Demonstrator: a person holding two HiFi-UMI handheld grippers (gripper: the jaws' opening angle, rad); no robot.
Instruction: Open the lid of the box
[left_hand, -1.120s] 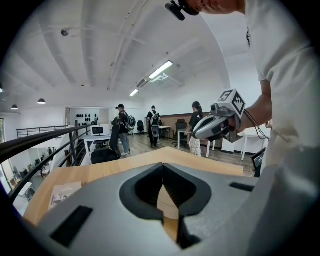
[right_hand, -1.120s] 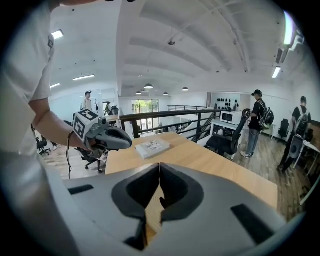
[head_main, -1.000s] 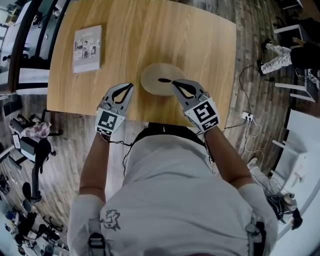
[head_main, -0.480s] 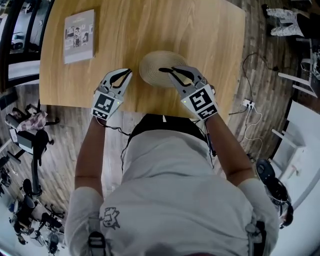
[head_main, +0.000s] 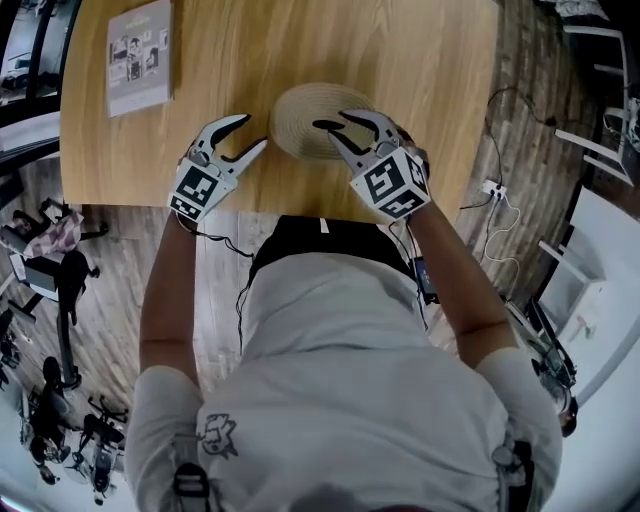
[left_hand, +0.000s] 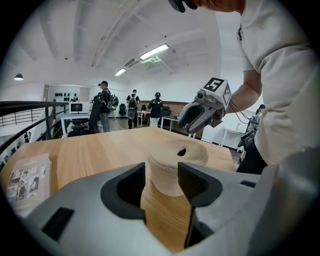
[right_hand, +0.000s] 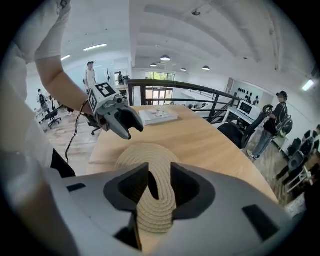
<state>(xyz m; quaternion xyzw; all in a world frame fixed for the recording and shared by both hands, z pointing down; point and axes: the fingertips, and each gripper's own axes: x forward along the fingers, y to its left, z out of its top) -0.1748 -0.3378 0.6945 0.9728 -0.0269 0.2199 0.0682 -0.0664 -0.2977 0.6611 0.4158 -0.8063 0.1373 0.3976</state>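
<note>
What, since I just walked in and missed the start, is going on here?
A person holds a claw in each hand at a round woven box on a table; its lid is on. The left claw sits beside the box with nothing between its jaws. The right claw is over the lid, which shows between its jaws, ungripped. Both claws' jaws have just been opening.

Printed booklet (head_main: 139, 57) flat on wooden table (head_main: 420, 60)
</note>
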